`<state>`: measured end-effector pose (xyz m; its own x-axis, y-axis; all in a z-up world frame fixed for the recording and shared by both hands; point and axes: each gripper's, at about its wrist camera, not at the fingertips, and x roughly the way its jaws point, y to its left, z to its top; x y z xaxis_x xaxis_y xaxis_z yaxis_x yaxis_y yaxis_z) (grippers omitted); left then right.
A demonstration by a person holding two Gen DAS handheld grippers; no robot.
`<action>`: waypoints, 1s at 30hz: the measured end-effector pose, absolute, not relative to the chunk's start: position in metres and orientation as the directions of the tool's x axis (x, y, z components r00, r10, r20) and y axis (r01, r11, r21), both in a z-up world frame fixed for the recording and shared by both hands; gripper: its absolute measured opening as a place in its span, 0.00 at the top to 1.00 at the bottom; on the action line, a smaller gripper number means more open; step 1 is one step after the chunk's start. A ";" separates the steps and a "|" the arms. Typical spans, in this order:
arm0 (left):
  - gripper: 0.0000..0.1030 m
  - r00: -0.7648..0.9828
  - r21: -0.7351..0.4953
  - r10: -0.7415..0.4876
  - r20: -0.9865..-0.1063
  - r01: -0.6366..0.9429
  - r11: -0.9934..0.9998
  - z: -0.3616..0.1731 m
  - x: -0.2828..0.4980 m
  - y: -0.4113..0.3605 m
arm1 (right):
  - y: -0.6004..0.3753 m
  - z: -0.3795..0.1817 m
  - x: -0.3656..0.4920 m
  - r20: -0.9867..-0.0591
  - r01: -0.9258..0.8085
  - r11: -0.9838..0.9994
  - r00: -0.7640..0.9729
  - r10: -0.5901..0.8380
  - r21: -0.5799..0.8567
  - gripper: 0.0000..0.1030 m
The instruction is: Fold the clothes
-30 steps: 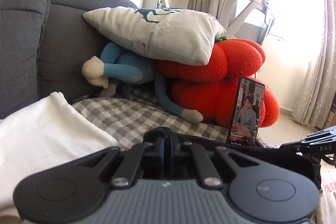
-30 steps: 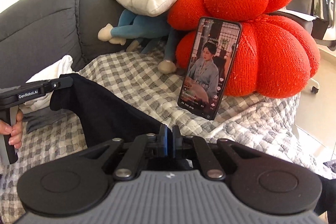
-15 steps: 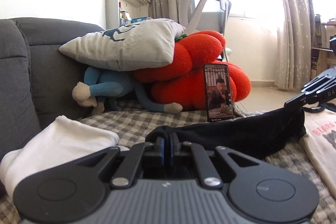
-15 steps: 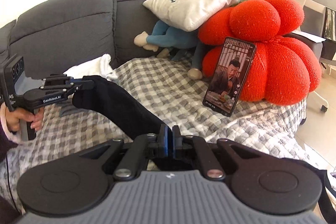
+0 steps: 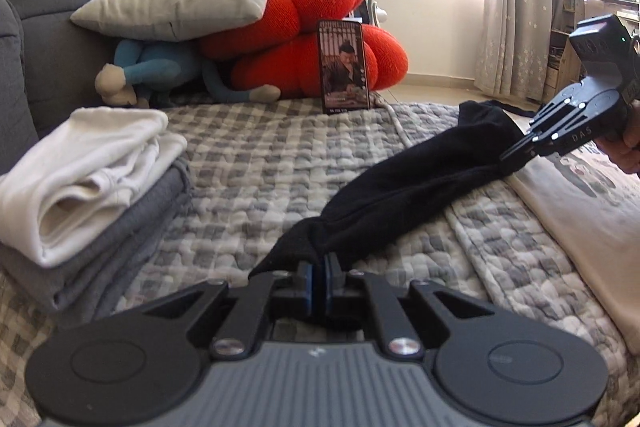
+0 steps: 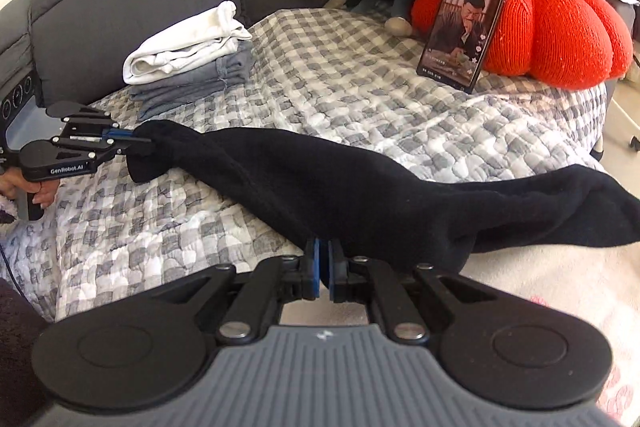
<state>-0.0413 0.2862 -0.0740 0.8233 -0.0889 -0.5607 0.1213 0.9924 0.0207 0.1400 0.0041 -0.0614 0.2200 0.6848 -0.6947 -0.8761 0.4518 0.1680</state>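
Here, in the left wrist view, I see my left tool [image 5: 319, 273] pinched tight on one end of the black garment [image 5: 404, 187], which stretches away up and to the right to my right tool [image 5: 516, 157], likewise clamped on the far end. The cloth sags between the two grips, just above the checked quilt [image 5: 280, 163] on the sofa. A stack of folded clothes [image 5: 92, 183] lies to the left; a cream printed shirt [image 5: 580, 195] lies flat to the right. In the right wrist view, my right tool [image 6: 322, 267] grips the garment at its near edge, and the long axis runs leftward to the left tool [image 6: 136, 141], while a loose tail [image 6: 560, 207] hangs off to the right beyond my grip. A phone [image 6: 464, 23] leans on the red cushion [image 6: 552, 15]. I judge that the coming move turns on this left-to-right axis: both hands share the load, and the cloth must be lowered flat along it before any fold.
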 end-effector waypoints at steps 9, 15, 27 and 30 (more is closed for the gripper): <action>0.56 0.726 -0.310 -0.296 -0.621 0.119 0.943 -0.076 -0.063 0.322 | -0.011 -0.029 0.143 -0.682 -0.881 0.423 0.177 0.709 0.211 0.88; 0.40 0.802 -0.488 -0.323 -0.503 0.045 0.872 -0.064 -0.070 0.353 | -0.015 -0.010 0.157 -0.653 -0.867 0.475 0.274 0.706 0.150 0.72; 0.41 0.830 -0.389 -0.291 -0.475 0.099 0.916 -0.055 -0.044 0.339 | 0.010 -0.023 0.157 -0.629 -0.873 0.436 0.215 0.747 0.220 0.60; 0.40 0.822 -0.384 -0.276 -0.499 0.076 0.920 -0.060 -0.049 0.340 | 0.034 -0.024 0.134 -0.634 -0.916 0.353 0.161 0.756 0.188 0.56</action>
